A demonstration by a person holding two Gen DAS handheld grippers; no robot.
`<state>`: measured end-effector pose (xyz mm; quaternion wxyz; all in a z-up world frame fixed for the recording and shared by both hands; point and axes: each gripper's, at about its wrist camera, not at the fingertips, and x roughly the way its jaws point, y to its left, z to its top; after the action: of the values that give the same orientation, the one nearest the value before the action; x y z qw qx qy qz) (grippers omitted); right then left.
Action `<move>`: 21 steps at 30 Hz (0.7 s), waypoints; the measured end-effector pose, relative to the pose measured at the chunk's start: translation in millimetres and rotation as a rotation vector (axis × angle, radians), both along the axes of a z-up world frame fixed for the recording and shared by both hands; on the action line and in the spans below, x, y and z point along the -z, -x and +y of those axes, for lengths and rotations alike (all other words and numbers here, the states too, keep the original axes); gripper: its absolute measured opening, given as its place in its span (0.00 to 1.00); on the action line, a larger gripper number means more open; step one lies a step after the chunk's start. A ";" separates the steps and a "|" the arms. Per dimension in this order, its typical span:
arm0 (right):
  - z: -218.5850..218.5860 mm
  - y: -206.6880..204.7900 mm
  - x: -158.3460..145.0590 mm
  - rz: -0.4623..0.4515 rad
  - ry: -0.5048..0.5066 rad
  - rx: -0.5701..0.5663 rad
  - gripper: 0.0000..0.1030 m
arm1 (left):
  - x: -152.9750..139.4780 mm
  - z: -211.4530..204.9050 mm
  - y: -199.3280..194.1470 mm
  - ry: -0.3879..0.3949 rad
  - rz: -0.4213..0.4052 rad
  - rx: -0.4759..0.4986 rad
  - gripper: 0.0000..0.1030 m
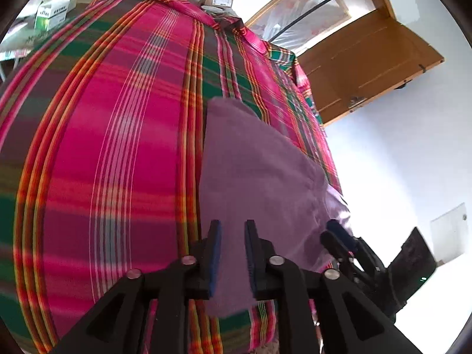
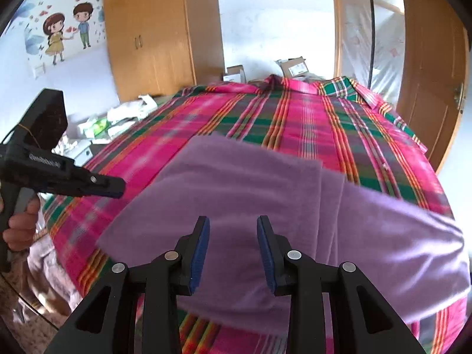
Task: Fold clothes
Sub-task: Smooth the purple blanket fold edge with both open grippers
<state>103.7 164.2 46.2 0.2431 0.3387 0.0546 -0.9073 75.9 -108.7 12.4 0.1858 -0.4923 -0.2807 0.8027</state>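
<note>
Checking right wrist, only it shows wardrobe [image 2: 153, 35] at 11 o'clock; my left gripper [image 1: 233, 253] and right gripper [image 2: 233, 250] hover released above cloth [image 2: 250, 194].

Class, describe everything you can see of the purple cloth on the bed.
The purple cloth is plain lilac, soft and fleecy-looking, with no pattern. It lies flat on the pink and green plaid sheet, already folded: an upper layer with a straight edge overlaps a wider layer that spreads to the right. Both open grippers, left and right, hover over its near edge; neither grips it.
</note>
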 end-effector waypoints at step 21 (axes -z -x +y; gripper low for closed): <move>-26.5 125.0 25.7 -0.233 -0.082 0.077 0.15 | 15.9 31.1 105.0 -0.001 -0.041 0.043 0.27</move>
<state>-21.4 137.7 20.6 0.1990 0.4532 0.0498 -0.8675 -29.0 -77.6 -3.5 0.1975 -0.5143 -0.2742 0.7882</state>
